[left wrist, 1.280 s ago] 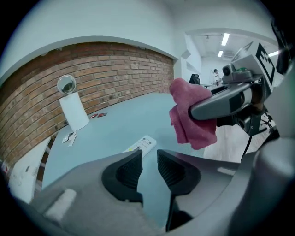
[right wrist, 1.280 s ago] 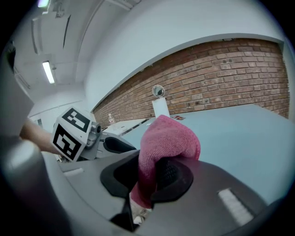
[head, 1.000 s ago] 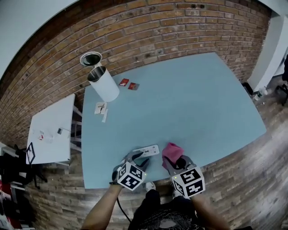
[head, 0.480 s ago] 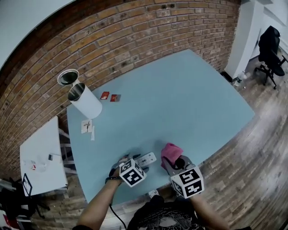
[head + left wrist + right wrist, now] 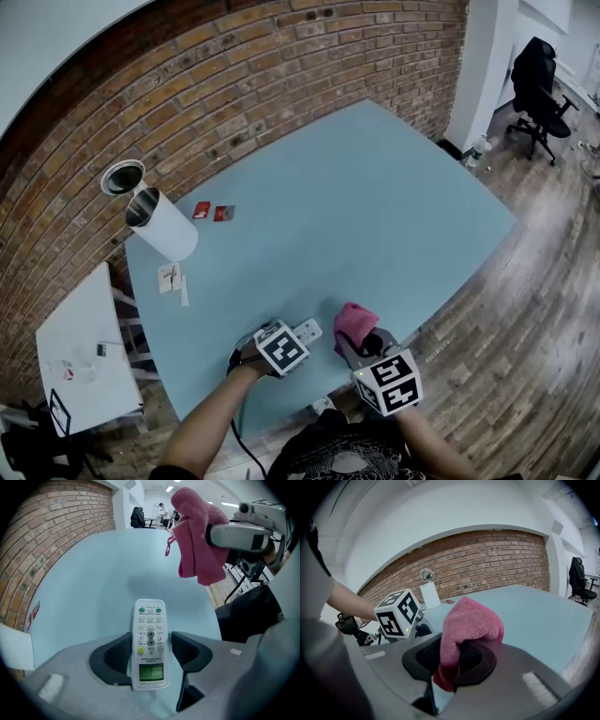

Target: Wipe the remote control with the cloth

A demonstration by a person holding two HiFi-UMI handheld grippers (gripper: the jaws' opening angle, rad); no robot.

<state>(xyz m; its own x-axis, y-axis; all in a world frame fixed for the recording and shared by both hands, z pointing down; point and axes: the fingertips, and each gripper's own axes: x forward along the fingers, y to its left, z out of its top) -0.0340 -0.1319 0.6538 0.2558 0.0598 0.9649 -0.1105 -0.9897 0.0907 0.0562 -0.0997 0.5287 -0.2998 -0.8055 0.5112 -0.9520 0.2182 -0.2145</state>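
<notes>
Brick wall (image 5: 234, 84) fills the head view from 9 to 1 o'clock, and a wooden plank floor (image 5: 525, 309) runs from 2 round to 5. Between them stands the pale blue table (image 5: 356, 206), most of its top bare. A smaller white table (image 5: 80, 337) sits off its corner at 8 o'clock, and a dark office chair (image 5: 534, 84) stands on the floor at 2 o'clock, well apart from everything else.

At 10 o'clock on the blue table a white cylinder (image 5: 164, 230) stands with its mouth open, and a round ring (image 5: 122, 176) lies just beyond it toward the wall. Near it are two small red packets (image 5: 212, 212) and, at 9 o'clock, some white paper slips (image 5: 169, 277).

Both grippers are at the table's near edge, at 6 o'clock. The right gripper (image 5: 449, 663) has its fingers clenched on a bunched pink cloth (image 5: 471, 620), which is raised off the table and rises above them. The left gripper (image 5: 150, 653) points steeply down. Its fingers (image 5: 115, 656) have just been closing but are released: a narrow gap shows on each side of the white remote control (image 5: 150, 620). That remote lies flat on the table between them, buttons up, its small green screen toward the gripper and its far end pointing to 12 o'clock in the left gripper view. The cloth hangs at 1 o'clock from the remote, apart from it.
</notes>
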